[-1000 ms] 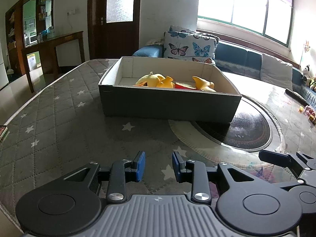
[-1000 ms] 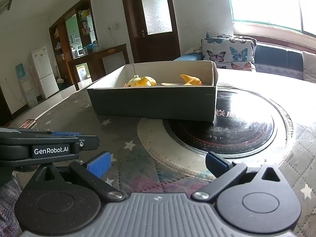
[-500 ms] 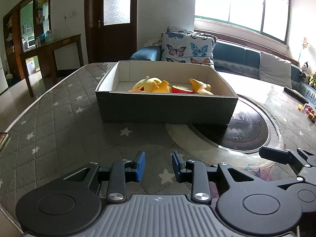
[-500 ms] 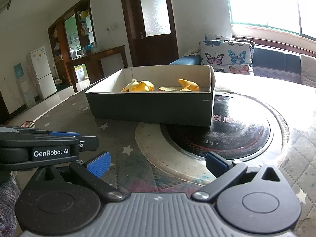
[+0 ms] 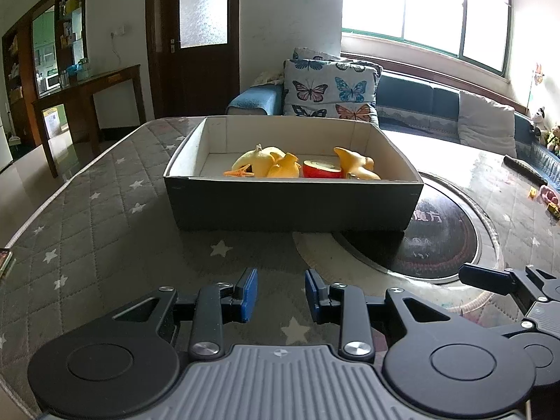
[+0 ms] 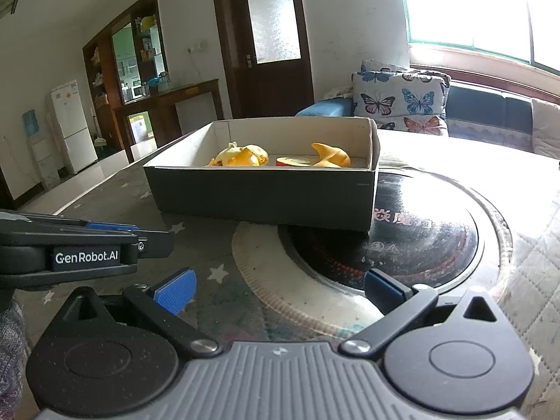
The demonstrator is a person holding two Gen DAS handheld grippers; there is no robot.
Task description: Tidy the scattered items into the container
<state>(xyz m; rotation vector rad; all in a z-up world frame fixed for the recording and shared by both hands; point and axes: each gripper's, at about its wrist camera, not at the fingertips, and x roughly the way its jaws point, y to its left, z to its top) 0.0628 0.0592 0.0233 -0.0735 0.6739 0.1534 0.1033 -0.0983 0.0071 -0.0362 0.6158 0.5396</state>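
**Box filled, both tongs empty over the table**

The dark box [image 5: 294, 203] sat ahead of me on the quilted, star-printed tablecloth [image 5: 91, 217], its near right corner resting on the round black hotplate [image 5: 441, 241] set into the table. Its near wall stood upright and square to my left tong, and the pale inner walls rose clear above what lay inside. In it lay the yellow toy fruit [image 5: 259, 162], a red-rimmed apple half [image 5: 322, 169] and an orange-yellow toy [image 5: 355, 164], bunched near the middle, with bare floor toward the far wall. Between the box front and my fingertips ran an open strip of cloth. To the left the cloth ran bare to the rounded table edge [image 5: 52, 199]. On the right, past the hotplate, a few small bits [image 5: 546, 196] lay near the far rim; I could not tell what they were.

My left tong [image 5: 280, 295] hung low and level over the cloth, aimed at the box, blue pads [image 5: 249, 294] parted by a narrow gap and gripping nothing. My right tong [image 6: 278, 290] hung beside it, just over the hotplate's pale rim, its pads [image 6: 175, 290] spread wide and empty. The two tools sat close, side by side, both well short of the box.
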